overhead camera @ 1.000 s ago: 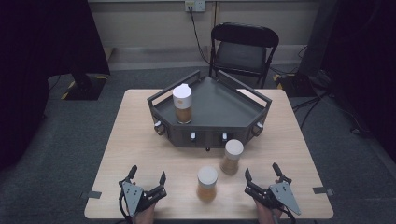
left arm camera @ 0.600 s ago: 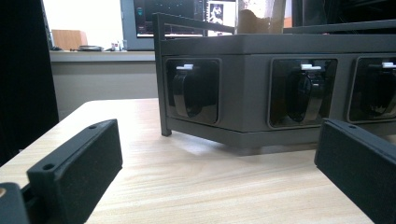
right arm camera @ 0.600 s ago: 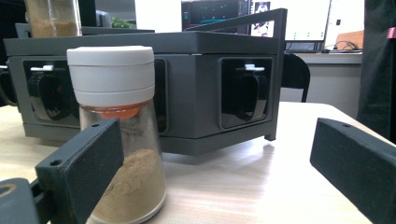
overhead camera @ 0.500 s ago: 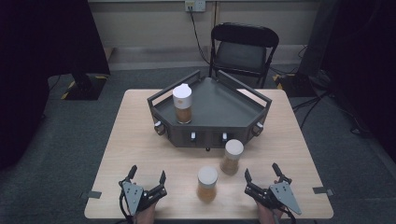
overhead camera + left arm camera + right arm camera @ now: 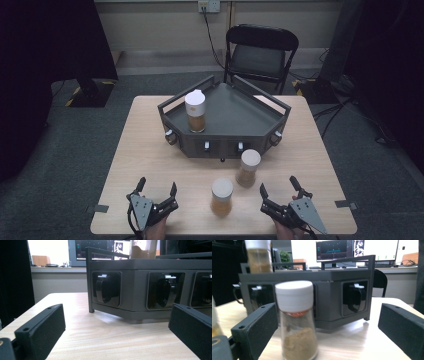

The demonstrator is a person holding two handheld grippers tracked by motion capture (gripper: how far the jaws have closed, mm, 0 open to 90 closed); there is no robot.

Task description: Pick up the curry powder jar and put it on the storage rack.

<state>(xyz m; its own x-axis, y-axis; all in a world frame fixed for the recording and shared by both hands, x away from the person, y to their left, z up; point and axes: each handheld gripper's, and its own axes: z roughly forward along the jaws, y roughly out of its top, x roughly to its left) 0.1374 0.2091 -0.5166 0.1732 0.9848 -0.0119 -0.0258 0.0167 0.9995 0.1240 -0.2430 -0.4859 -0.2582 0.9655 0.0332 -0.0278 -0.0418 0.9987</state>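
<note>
A dark grey tray-topped rack (image 5: 240,107) with knobs along its front stands at the table's middle. One white-lidded jar of brown powder (image 5: 195,112) stands on its left part. Two more such jars stand on the table in front: one (image 5: 248,167) near the rack, another (image 5: 221,196) closer to me. My left gripper (image 5: 158,184) rests open at the front left, facing the rack's knobs (image 5: 106,290). My right gripper (image 5: 277,184) rests open at the front right. In the right gripper view a jar (image 5: 297,322) stands ahead of the gripper (image 5: 324,315), apart from both jaws and nearer the left one.
A black folding chair (image 5: 260,50) stands behind the table. Bare wood lies between the grippers and the rack (image 5: 150,277). Monitors (image 5: 357,248) sit on a desk in the background. Tape marks (image 5: 345,203) lie near the table's front corners.
</note>
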